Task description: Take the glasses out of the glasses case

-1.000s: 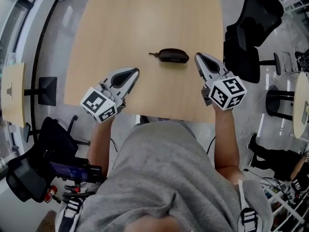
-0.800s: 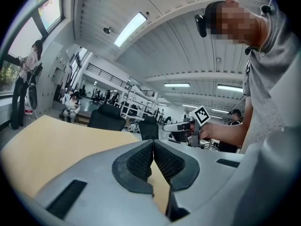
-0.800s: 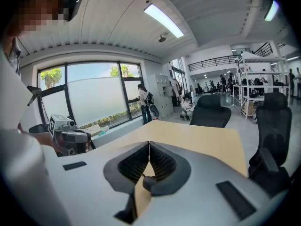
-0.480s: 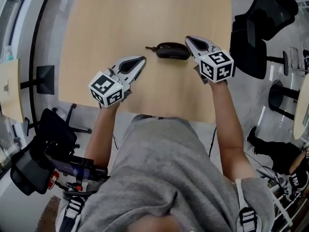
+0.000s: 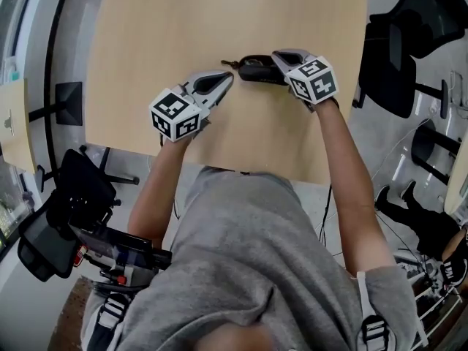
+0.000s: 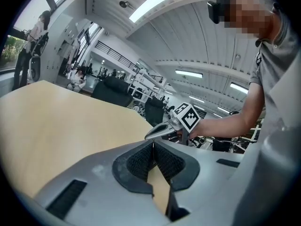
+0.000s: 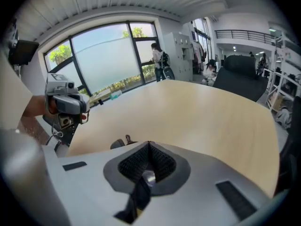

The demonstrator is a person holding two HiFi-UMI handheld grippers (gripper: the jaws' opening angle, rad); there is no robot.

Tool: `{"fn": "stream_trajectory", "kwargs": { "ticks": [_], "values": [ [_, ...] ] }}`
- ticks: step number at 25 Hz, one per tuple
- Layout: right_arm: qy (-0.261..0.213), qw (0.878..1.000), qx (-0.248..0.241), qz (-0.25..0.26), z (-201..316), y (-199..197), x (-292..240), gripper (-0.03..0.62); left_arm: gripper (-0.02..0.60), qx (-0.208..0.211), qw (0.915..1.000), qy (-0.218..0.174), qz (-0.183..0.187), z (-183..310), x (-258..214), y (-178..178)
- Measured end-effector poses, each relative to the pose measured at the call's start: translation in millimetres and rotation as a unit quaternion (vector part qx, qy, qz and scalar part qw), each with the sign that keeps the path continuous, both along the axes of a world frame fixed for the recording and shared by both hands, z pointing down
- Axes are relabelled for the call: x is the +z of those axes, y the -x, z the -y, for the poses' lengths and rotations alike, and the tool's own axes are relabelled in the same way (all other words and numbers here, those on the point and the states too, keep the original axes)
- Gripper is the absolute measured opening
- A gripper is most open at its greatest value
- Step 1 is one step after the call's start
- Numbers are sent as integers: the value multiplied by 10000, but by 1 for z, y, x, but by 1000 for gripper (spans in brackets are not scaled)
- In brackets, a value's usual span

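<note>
The dark glasses case (image 5: 253, 70) lies closed on the wooden table (image 5: 183, 28), its zipper pull (image 5: 229, 63) at its left end. My right gripper (image 5: 277, 54) is shut with nothing held, its tip over the case's right end. In the right gripper view the jaws (image 7: 149, 146) meet, and part of the case (image 7: 117, 144) shows just left of them. My left gripper (image 5: 227, 77) is shut and empty, its tip close to the case's left end. The left gripper view shows its closed tip (image 6: 153, 143) above bare table, with the right gripper (image 6: 162, 131) beyond.
The table's near edge (image 5: 241, 168) runs just in front of my body. Black office chairs (image 5: 406, 57) stand to the right of the table, and a black chair (image 5: 77, 196) sits at the lower left. A person stands by the windows (image 7: 157, 60).
Both grippers have moved forward and down over the table toward the case. The right tip has come over the case's right end, and the left tip has neared its left end.
</note>
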State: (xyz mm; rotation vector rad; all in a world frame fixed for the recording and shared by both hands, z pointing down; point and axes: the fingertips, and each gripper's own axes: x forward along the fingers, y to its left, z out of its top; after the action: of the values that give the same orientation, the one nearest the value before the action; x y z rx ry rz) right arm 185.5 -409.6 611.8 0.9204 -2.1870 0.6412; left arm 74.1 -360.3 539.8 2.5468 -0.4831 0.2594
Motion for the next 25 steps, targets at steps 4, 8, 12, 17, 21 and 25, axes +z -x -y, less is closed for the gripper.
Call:
{"fn": "stream_trajectory", "kwargs": {
  "ticks": [4, 8, 12, 17, 21, 25],
  "values": [
    [336, 9981, -448, -239, -13, 3, 24, 8, 6, 73, 9999, 95, 31, 0, 9, -6],
    [475, 9922, -1073, -423, -34, 13, 42, 8, 6, 102, 9998, 182, 78, -4, 17, -10],
    [402, 9842, -1644, -516, -55, 33, 51, 11, 6, 74, 9996, 233, 143, -10, 20, -6],
    [149, 9712, -2107, -1107, -64, 31, 73, 164, 6, 27, 9994, 270, 223, -11, 25, -11],
    [-328, 9580, -2158, -1863, -53, 23, 80, 163, 6, 97, 9995, 247, 144, -13, 22, -12],
    [-513, 9450, -2335, -2230, -54, 33, 84, 163, 6, 77, 9996, 248, 147, -19, 19, -1]
  ]
}}
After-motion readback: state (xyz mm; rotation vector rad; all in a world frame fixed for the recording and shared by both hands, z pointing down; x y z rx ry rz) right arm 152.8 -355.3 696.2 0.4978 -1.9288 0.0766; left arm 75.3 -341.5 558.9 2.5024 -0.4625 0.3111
